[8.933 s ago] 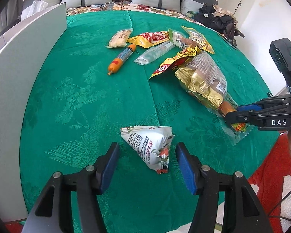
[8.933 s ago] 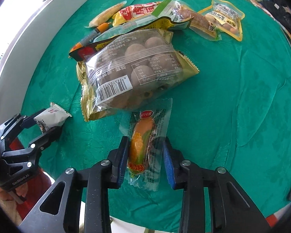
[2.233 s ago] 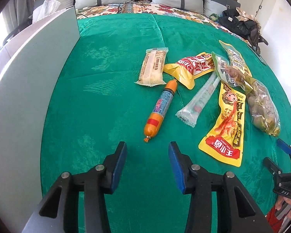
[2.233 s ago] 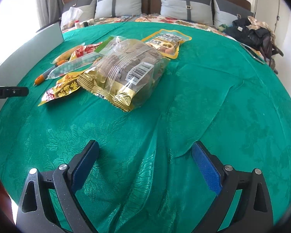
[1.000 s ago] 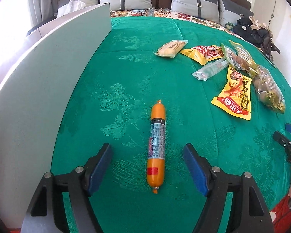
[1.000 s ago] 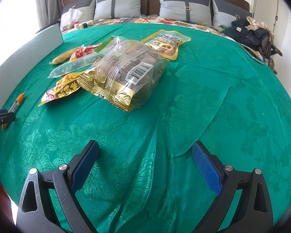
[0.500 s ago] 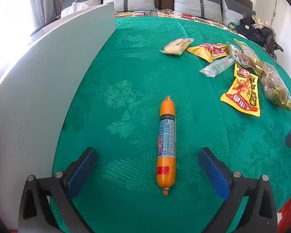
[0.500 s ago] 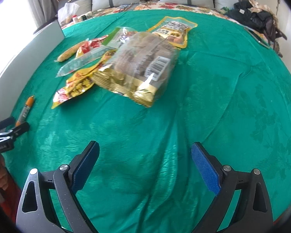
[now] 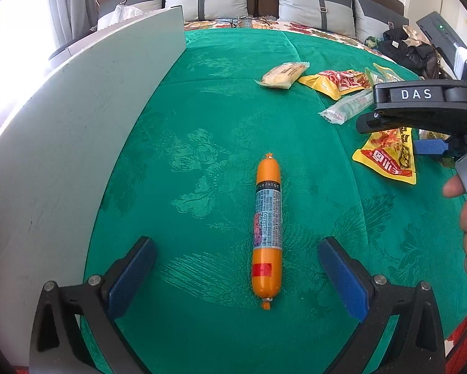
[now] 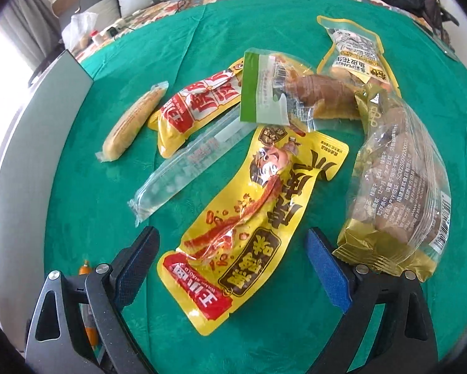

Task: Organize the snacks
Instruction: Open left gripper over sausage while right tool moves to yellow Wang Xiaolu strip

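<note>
Sausage (image 9: 267,233) in its orange casing lay lengthwise on the green cloth (image 9: 202,99), alone on the side near the pale upright board (image 9: 77,131) and well apart from the heap of packets — a placing that reads as one snack set out by itself to start a sorted spot. The left gripper (image 9: 236,268) stood over its near end with jaws spread as wide as they go; they had just been opening, and the sausage sat between the blue pads without either one touching it, so it looked released, not held. The right gripper (image 10: 232,258) was likewise wide open and gripped nothing, poised low over the yellow packet (image 10: 255,218) with the red band, whose lower end lay between its pads — probably the next piece to be taken. Just beside it lay the clear tube packet (image 10: 186,165) and the gold bag (image 10: 398,187), part of the unsorted cluster.
</note>
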Demonstrator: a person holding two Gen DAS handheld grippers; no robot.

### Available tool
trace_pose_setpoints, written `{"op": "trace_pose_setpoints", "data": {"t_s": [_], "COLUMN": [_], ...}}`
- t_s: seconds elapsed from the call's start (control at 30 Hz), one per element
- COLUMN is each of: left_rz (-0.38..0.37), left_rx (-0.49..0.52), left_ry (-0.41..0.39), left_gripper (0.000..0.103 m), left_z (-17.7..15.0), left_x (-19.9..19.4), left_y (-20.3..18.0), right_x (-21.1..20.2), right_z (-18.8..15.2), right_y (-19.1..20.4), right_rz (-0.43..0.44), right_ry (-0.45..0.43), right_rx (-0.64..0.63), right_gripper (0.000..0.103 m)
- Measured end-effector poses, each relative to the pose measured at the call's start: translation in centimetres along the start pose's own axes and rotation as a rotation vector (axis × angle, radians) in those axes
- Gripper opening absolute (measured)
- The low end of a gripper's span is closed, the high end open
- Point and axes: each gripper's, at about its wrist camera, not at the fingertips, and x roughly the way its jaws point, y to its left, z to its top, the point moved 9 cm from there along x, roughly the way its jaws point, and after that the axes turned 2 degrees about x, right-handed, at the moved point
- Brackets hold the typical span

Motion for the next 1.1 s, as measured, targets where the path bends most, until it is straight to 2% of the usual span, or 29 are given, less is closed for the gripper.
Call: {"op": "trace_pose_setpoints", "data": {"t_s": [0.13,0.17,0.23,0.33,0.53,0.7,0.83,0.97,1.1], "left_rz": [0.0,0.0,0.001,0.001,0.001,0.001,0.003,0.002,-0.002], "left_rx": [0.0,-0.001,-0.001,-0.002,-0.002,-0.004,-0.007,-0.006,-0.002], "left_ry": [0.0,0.0,-0.001,-0.002,-0.003,-0.004,-0.006,-0.007,-0.005], "left_gripper": [0.103,0.103,0.103,0.103,0.103,0.103,0.103,0.103,0.103], "left_z": [0.0,0.0,0.0,-0.1,-0.1,-0.1,-0.1,-0.1,-0.2], "left_x": [0.0,0.0,0.0,-0.1,-0.1,-0.2,-0.3,-0.4,-0.3], "left_y": [0.0,0.0,0.0,0.0,0.0,0.1,0.0,0.1,0.1], "right_x": [0.8,0.5,-0.1,-0.9,-3.1,-4.8,-5.4,-5.5,-5.7], "right_z": [0.1,0.1,-0.4,-1.7,-7.0,-9.9,-9.6,-9.3,-9.6], "right_y": [1.4,1.6,1.2,1.1,-1.2,-5.4,-9.9,-12.8,-13.6], "right_rz": [-0.093,-0.081,-0.058,-0.018,0.108,0.117,0.038,0.04,0.024], "right_ry": [0.006,-0.012,-0.028,-0.016,0.019,0.03,0.005,-0.045,-0.124], "right_rx": [-0.194,-0.223,-0.251,-0.328,-0.477,-0.599,-0.554,-0.404,-0.356], "right_gripper": [0.094,0.092,0.08,0.068,0.067,0.068,0.076,0.083,0.086]}}
